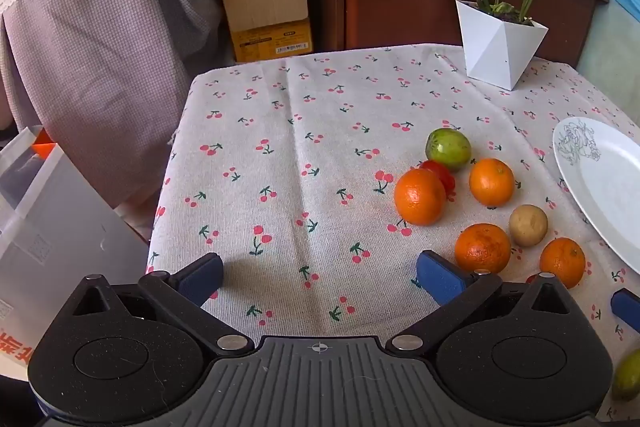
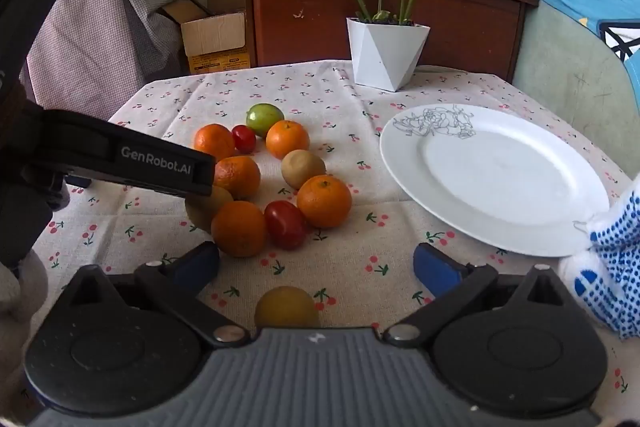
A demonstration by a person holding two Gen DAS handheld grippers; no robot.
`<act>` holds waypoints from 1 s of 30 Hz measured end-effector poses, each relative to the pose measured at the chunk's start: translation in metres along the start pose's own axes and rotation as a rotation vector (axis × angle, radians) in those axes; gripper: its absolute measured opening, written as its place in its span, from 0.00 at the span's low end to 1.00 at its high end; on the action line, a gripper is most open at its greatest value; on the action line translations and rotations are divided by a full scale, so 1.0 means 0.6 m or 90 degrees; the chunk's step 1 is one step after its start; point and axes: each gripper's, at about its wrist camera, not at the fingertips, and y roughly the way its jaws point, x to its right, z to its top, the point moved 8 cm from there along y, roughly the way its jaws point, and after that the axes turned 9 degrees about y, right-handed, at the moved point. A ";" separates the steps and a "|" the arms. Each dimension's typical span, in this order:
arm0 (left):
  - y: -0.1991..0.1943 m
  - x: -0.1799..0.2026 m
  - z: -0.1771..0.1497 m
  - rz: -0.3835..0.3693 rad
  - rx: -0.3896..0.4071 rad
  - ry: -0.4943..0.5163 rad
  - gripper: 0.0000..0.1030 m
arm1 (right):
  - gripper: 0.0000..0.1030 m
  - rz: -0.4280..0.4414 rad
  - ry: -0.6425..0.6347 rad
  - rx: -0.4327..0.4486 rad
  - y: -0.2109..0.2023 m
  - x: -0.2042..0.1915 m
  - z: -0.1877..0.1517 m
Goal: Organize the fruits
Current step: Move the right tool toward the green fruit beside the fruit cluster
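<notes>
**Cherry-print tablecloth: fruit loose, plate bare**

Cherry-print cloth table [image 2: 320, 267] carries a loose cluster of round orange mandarins [image 2: 324, 201], glossy red cherry tomatoes [image 2: 285, 224], one green tomato [image 2: 264, 119] and brownish kiwis [image 2: 303, 169], all lying left of the white ceramic plate [image 2: 500, 179], which holds nothing. One yellowish fruit [image 2: 286, 307] lies apart, just ahead of the right gripper [image 2: 316, 265]. White faceted plant pot [image 2: 386, 53] stands at the far edge. Left gripper [image 1: 320, 277] hangs over bare cloth beside the cluster. Both sets of jaws spread wide, gripping nothing. White blue-dotted glove [image 2: 608, 259] overlaps the plate's near rim.
</notes>
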 end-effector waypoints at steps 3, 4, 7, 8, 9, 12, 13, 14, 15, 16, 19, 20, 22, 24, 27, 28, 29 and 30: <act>0.000 -0.002 0.001 -0.002 -0.001 0.001 1.00 | 0.99 0.000 0.000 0.000 0.000 0.000 0.001; 0.001 -0.002 0.002 -0.002 -0.003 0.001 1.00 | 0.99 -0.001 -0.001 0.000 0.001 -0.001 0.000; -0.003 -0.001 0.000 0.007 -0.010 -0.003 1.00 | 0.99 -0.001 -0.001 0.000 0.000 0.000 -0.001; -0.004 -0.001 -0.001 0.008 -0.012 -0.003 1.00 | 0.99 -0.001 -0.001 0.000 0.000 0.000 -0.001; -0.006 0.000 -0.001 0.008 -0.016 -0.003 1.00 | 0.99 0.000 0.000 -0.001 0.000 0.003 -0.001; -0.004 -0.007 -0.008 0.003 -0.030 -0.013 1.00 | 0.99 -0.001 0.000 -0.002 0.001 0.004 0.000; -0.007 -0.008 -0.009 0.000 -0.033 -0.015 1.00 | 0.99 -0.004 -0.004 -0.001 0.000 0.004 -0.001; -0.009 -0.009 -0.010 -0.001 -0.033 -0.015 1.00 | 0.99 -0.007 -0.008 0.000 0.000 0.005 -0.001; -0.013 -0.009 -0.011 -0.001 -0.033 -0.013 1.00 | 0.99 -0.007 -0.007 -0.001 0.003 0.000 0.000; -0.016 -0.009 -0.012 0.001 -0.032 -0.009 1.00 | 0.99 -0.005 -0.005 -0.002 0.003 -0.001 0.000; -0.031 -0.007 -0.011 -0.003 -0.027 -0.001 1.00 | 0.99 -0.007 -0.007 0.001 0.002 -0.002 -0.001; -0.037 -0.007 -0.011 -0.006 -0.024 0.000 1.00 | 0.99 -0.006 -0.005 0.000 0.002 -0.002 -0.001; -0.046 -0.007 -0.007 -0.008 -0.021 0.002 1.00 | 0.99 -0.007 -0.007 -0.001 0.003 -0.003 -0.001; -0.057 -0.007 -0.005 -0.009 -0.017 0.003 1.00 | 0.99 -0.012 -0.005 -0.007 0.002 -0.003 -0.001; -0.070 -0.006 -0.004 -0.014 -0.012 0.009 1.00 | 0.99 -0.022 0.016 -0.065 -0.003 0.000 0.001; -0.075 -0.006 -0.005 -0.015 -0.010 0.011 1.00 | 0.99 -0.027 0.016 -0.088 -0.003 -0.001 0.002; -0.079 -0.006 -0.006 -0.016 -0.008 0.012 1.00 | 0.99 -0.032 0.014 -0.107 -0.003 -0.003 0.002; -0.083 -0.006 -0.007 -0.018 -0.007 0.014 1.00 | 0.99 -0.033 0.009 -0.126 -0.004 -0.006 0.002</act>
